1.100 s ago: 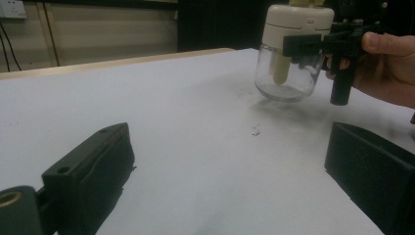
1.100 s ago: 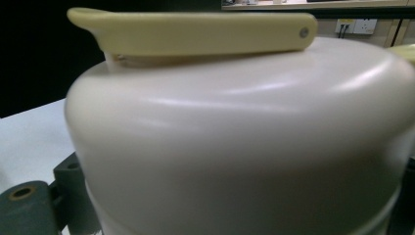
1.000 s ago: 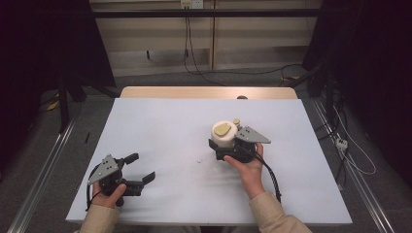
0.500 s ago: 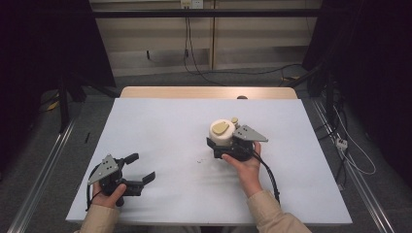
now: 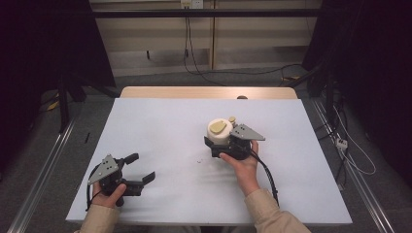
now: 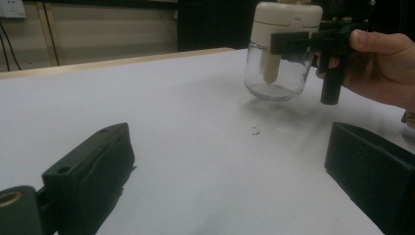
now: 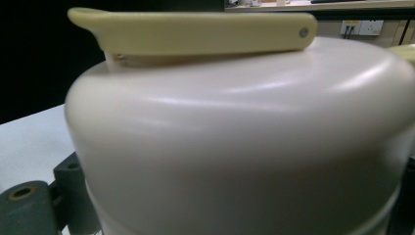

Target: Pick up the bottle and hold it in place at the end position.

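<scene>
Right gripper (image 5: 217,143) pinching glass jar (image 6: 275,73) under its cream lid (image 5: 219,129), lifting it; left gripper (image 5: 141,168) resting near-left, jaws spread.

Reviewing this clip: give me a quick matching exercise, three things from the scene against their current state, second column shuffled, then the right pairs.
Things:
1. left gripper
2. right gripper
3. jar

States:
A. glass body, cream lid
B. open, holding nothing
C. shut on the jar near its lid

Pairs: 1-B, 2-C, 3-A
</scene>
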Demonstrator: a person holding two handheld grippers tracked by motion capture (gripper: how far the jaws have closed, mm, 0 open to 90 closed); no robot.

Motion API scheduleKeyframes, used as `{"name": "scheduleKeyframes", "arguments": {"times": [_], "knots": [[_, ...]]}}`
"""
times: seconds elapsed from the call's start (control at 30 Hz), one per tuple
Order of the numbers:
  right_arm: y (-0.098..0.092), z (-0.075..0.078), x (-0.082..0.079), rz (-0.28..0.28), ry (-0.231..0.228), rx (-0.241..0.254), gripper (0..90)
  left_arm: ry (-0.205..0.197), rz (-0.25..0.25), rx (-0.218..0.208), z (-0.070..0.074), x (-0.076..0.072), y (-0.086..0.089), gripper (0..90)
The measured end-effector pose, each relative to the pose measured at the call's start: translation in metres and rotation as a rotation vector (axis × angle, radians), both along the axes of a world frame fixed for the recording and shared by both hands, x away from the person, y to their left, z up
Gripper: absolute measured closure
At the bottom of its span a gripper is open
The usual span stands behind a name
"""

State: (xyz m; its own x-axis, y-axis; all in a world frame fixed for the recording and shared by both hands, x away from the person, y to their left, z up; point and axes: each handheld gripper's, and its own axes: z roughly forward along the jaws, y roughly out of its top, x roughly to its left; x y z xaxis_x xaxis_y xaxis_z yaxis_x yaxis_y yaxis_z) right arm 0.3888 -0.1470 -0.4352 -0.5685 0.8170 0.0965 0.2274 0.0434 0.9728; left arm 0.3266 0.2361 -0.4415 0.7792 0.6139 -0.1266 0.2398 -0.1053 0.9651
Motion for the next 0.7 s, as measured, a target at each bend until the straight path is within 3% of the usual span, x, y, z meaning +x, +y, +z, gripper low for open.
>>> {"name": "scheduleKeyframes", "arguments": {"times": [0.7], "knots": [[0.0038,-0.0005,0.0074,0.006,0.004,-0.005,6.8,0.005,0.001,-0.004,-0.0011,-0.0001,-0.0003,3.6]]}}
